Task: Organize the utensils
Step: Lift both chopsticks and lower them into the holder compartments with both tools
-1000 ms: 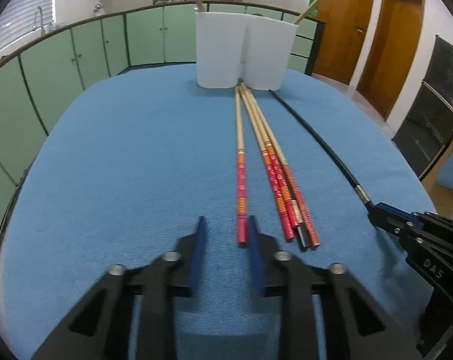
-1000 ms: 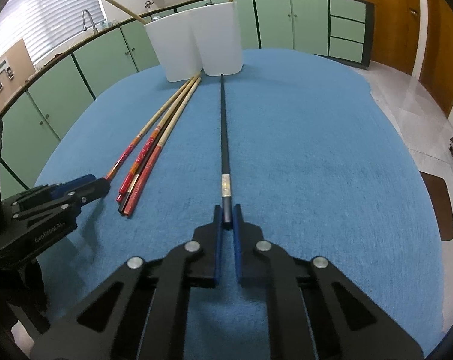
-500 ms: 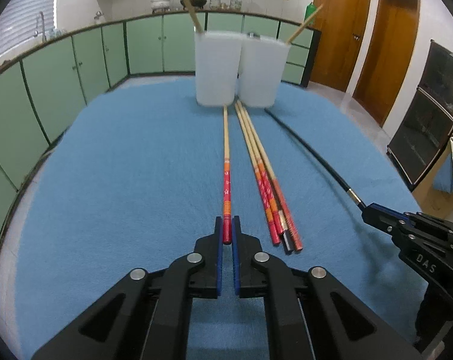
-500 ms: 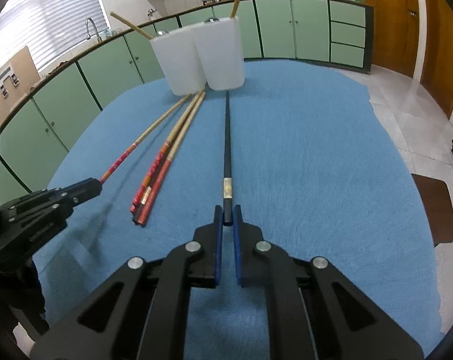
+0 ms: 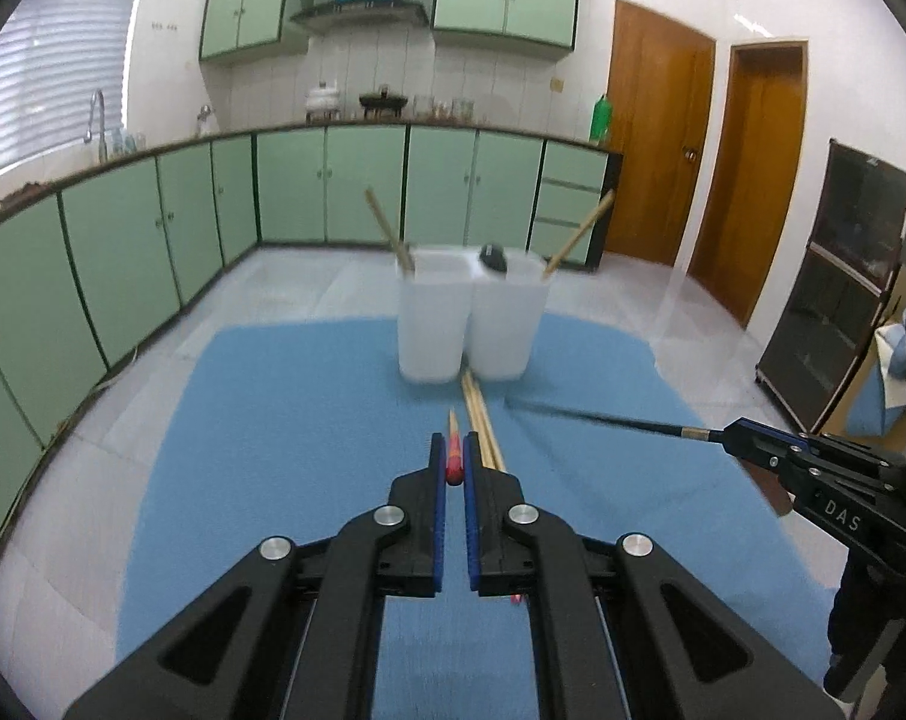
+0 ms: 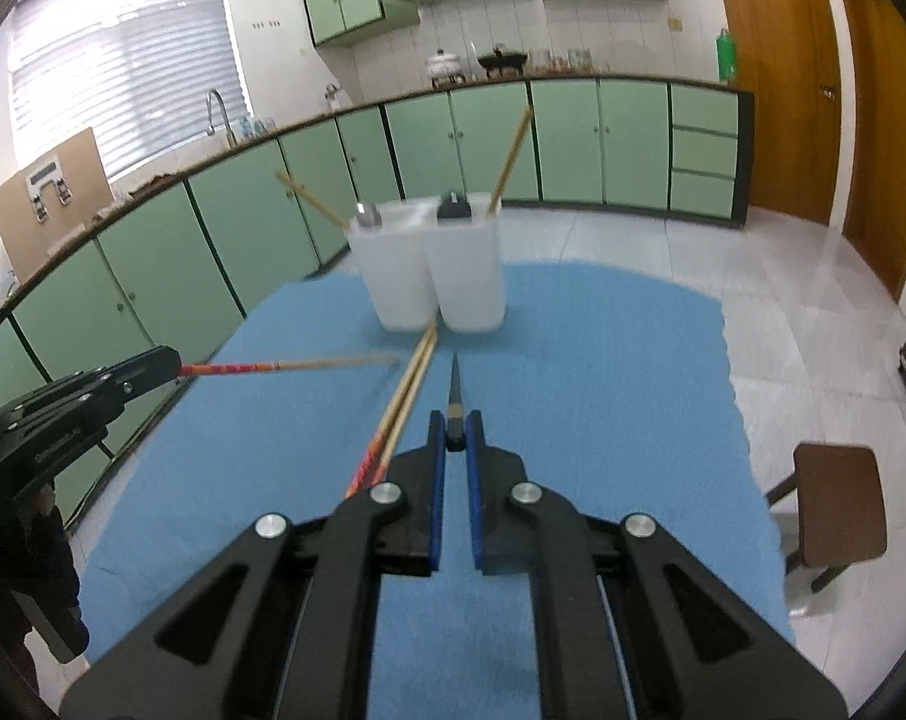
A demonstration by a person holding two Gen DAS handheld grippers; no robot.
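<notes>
the left tool (image 5: 453,456) is clamped on the red end of a red-and-wood chopstick (image 6: 285,365), which is held clear above the blue cloth (image 5: 285,420) covering the counter. in the right wrist view this chopstick runs from the left tool (image 6: 174,363) toward the middle of the cloth, its bare wooden tip blurred and ending near the base of the white containers.

past it, at the far edge of the cloth, stand two white containers (image 5: 468,321) touching side by side. a wooden stick leans out of each: one tilts left from the left container (image 6: 396,270), the other tilts right from the right container (image 6: 468,264). a dark rounded object shows at the rim of the right one, and a grey one at the rim of the left.

a bundle of chopsticks (image 6: 408,387) lies flat on the cloth, wooden tips just beside the containers' bases, red ends toward the cameras.

to the right, the right tool (image 6: 455,441) is closed tight on the end of a black chopstick (image 5: 609,418), also lifted off the cloth. its tip points toward the containers.
</notes>
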